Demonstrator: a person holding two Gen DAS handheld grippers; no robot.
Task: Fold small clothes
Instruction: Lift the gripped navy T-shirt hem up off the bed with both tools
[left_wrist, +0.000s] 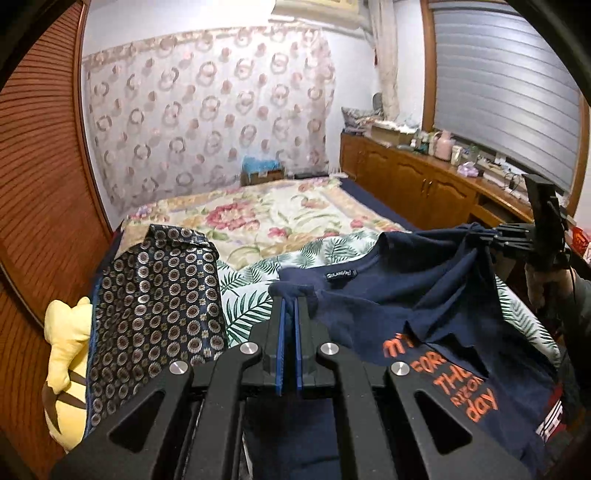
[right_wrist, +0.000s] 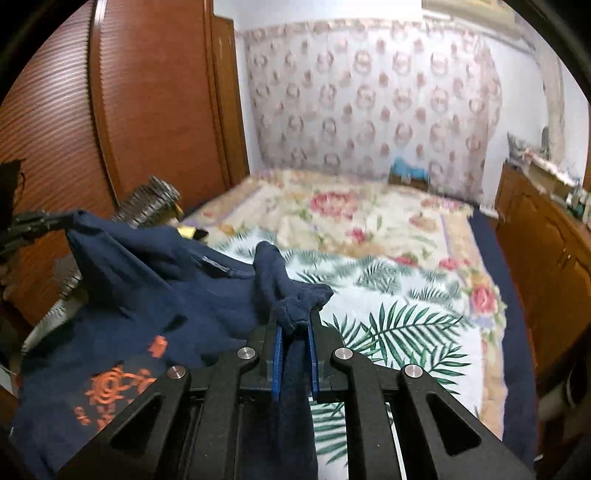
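A navy T-shirt (left_wrist: 424, 295) with orange lettering hangs lifted over the bed between my two grippers. My left gripper (left_wrist: 290, 301) is shut on a bunched shoulder of the shirt, its blue pads pressed together on the cloth. In the right wrist view the navy T-shirt (right_wrist: 155, 280) drapes to the left, and my right gripper (right_wrist: 295, 317) is shut on a wad of its fabric. The right gripper (left_wrist: 480, 230) also shows at the far right of the left wrist view, pinching the other shoulder. The left gripper (right_wrist: 64, 221) appears at the left edge of the right wrist view.
A leaf-print sheet (right_wrist: 399, 314) lies over a floral blanket (left_wrist: 280, 214) on the bed. A dark patterned cloth (left_wrist: 155, 306) and a yellow plush toy (left_wrist: 66, 354) sit at the left. A wooden cabinet (left_wrist: 417, 177) with clutter runs along the right; a wooden wardrobe (right_wrist: 147, 99) stands left.
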